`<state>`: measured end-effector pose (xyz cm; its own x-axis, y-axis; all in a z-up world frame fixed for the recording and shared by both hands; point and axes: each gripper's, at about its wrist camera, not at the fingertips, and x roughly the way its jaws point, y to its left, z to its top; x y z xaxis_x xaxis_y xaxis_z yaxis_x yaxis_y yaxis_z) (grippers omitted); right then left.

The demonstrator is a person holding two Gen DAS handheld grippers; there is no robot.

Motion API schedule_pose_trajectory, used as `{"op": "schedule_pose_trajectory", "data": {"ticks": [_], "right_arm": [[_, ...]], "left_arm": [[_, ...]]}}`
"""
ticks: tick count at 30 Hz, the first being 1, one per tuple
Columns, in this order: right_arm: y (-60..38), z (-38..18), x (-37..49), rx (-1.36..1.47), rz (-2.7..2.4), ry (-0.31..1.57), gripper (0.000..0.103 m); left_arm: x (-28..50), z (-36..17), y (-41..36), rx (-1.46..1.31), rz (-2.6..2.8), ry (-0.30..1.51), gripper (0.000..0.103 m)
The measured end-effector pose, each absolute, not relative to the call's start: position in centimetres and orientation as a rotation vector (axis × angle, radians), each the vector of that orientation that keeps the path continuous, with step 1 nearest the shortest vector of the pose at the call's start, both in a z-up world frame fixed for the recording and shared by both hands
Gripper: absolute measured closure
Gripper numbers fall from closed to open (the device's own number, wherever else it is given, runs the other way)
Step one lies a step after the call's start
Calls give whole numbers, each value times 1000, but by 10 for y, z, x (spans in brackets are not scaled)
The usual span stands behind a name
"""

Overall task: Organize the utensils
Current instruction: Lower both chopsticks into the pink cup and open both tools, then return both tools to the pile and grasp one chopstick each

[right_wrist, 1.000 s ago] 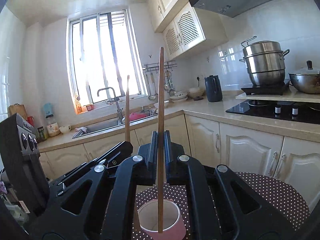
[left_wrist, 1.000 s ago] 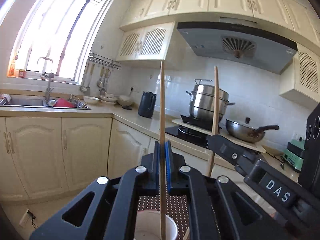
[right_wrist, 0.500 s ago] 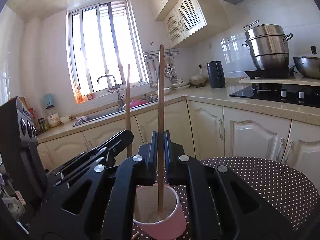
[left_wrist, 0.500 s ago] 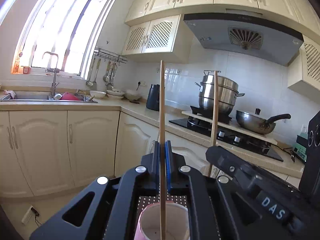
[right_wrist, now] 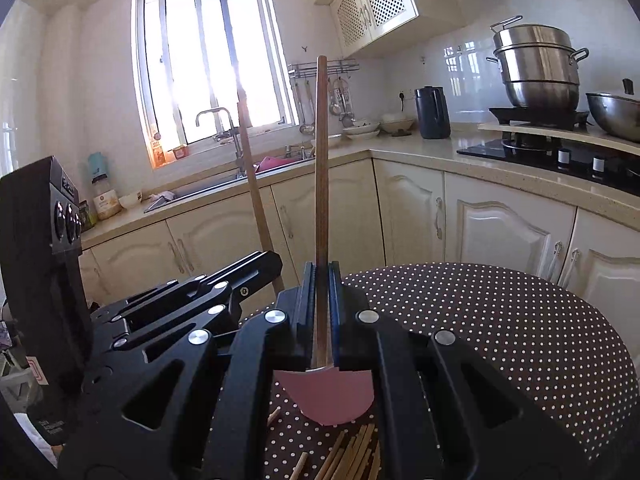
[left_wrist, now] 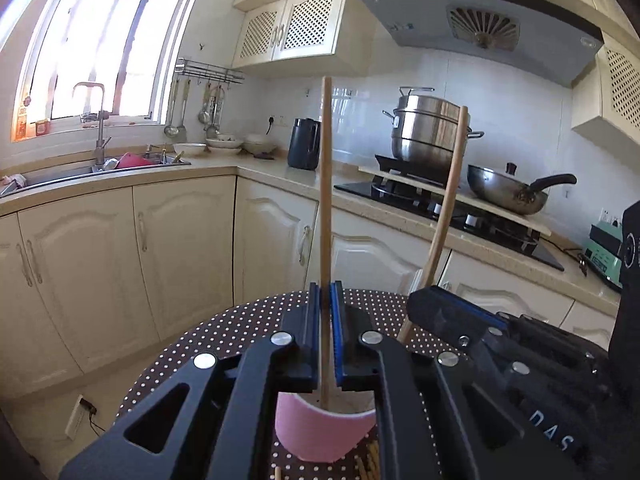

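Note:
My left gripper [left_wrist: 325, 292] is shut on an upright wooden chopstick [left_wrist: 325, 184]. The stick's lower end dips into the mouth of a pink cup [left_wrist: 324, 434] right under the jaws. My right gripper [right_wrist: 321, 270] is shut on a second upright chopstick [right_wrist: 321, 168], whose lower end reaches the same pink cup [right_wrist: 330, 398]. The two grippers stand side by side. In the left wrist view the right gripper [left_wrist: 440, 312] shows at the right with its chopstick [left_wrist: 450, 200]. In the right wrist view the left gripper [right_wrist: 256, 264] shows at the left with its chopstick [right_wrist: 250, 168].
The cup stands on a round table with a brown polka-dot cloth [right_wrist: 500, 320]. Several loose chopsticks [right_wrist: 352, 454] lie on the cloth near the cup. Behind are cream cabinets, a sink [left_wrist: 100, 168], a black kettle [left_wrist: 304, 144], and pots on a stove [left_wrist: 432, 132].
Both grippers have sunk toward the table with their chopsticks. The pink cup now sits close under the jaws, and the sticks' lower ends reach into it.

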<state>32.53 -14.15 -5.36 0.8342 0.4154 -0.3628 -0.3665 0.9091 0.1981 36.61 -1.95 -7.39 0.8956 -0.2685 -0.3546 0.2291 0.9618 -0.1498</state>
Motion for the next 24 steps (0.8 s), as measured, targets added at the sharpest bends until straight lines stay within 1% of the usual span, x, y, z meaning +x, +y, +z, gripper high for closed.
{"op": "schedule_pose_trajectory", "data": {"ticks": [4, 6, 7, 8, 9, 10, 14, 17, 21, 24], "right_arm": [[-142, -55, 326, 163, 431, 479, 95], [-145, -55, 325, 186, 421, 497, 90], [-147, -53, 322, 199, 411, 498, 83], [-149, -51, 321, 206, 399, 496, 72], [-152, -48, 318, 208, 388, 491, 66], [-154, -44, 314, 208, 383, 483, 55], [-158, -30, 299, 202, 379, 473, 54], [-160, -23, 288, 190, 375, 480, 54], [-162, -24, 276, 151, 362, 534, 54], [-162, -34, 271, 114, 340, 603, 54]], "left_arm": [[358, -72, -15, -97, -268, 417, 96], [351, -69, -12, -94, -271, 426, 83], [349, -68, -10, -88, -264, 428, 74], [345, -66, -8, -83, -254, 427, 73], [340, -63, -4, -86, -257, 424, 73], [336, -61, -1, -92, -258, 423, 72], [322, -53, 10, -96, -244, 434, 66], [311, -50, 14, -75, -247, 459, 64], [300, -55, 15, -30, -248, 537, 64], [297, -71, 14, -2, -258, 647, 64]]}}
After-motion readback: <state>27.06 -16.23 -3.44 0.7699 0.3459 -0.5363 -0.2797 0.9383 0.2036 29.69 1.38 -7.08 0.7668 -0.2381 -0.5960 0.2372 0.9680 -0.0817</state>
